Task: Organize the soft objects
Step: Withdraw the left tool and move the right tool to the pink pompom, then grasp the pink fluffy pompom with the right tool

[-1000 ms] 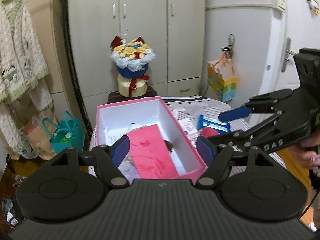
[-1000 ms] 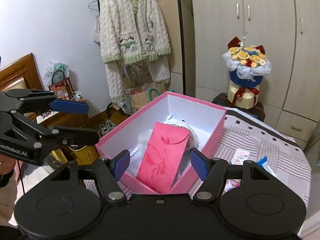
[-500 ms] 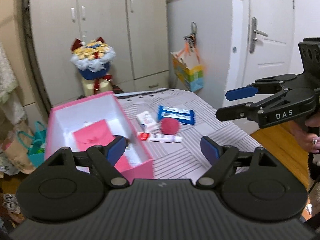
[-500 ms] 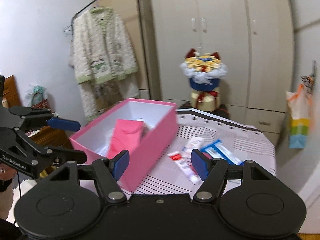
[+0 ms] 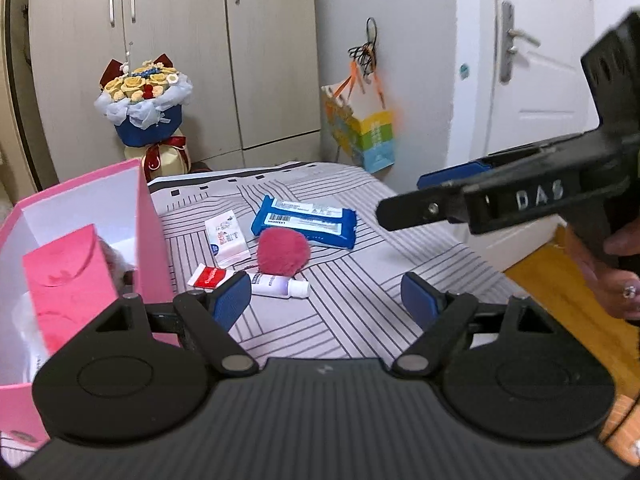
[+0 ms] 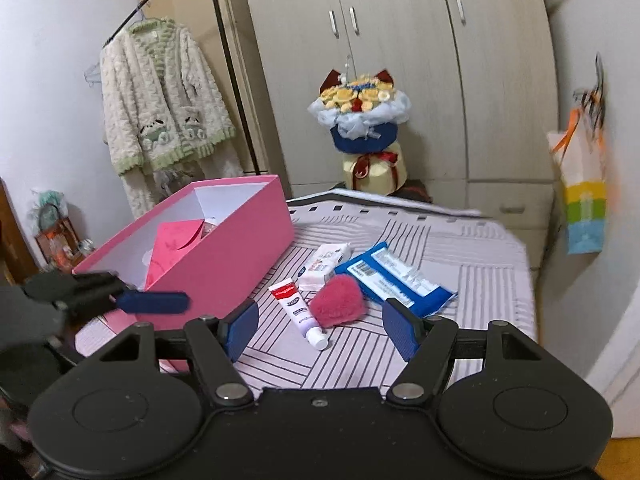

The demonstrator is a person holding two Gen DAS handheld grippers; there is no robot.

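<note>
Both claws apart w/ nothing between: left gripper (image 5: pixel 324 296), right gripper (image 6: pixel 320 326), over striped table (image 6: pixel 472 300). Pink pompom (image 6: pixel 339 306) lies btwn toothpaste tube (image 6: pixel 298 312) & blue wipes pack (image 6: pixel 394 278), just right of pink box (image 6: pixel 224 260).

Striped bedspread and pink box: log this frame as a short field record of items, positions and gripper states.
surface: grey striped bedspread
container: open pink cardboard box, at the spread's left side
in box: red paper envelope, leaning upright
loose items: fluffy pink pompom; white toothpaste tube with red end; blue wipes pack; small white tissue packet
layout: pompom in the middle of the cluster; tube lies in front of it
left gripper: open, empty
right gripper: open, empty, above the tube and pompom
contact: none
</note>
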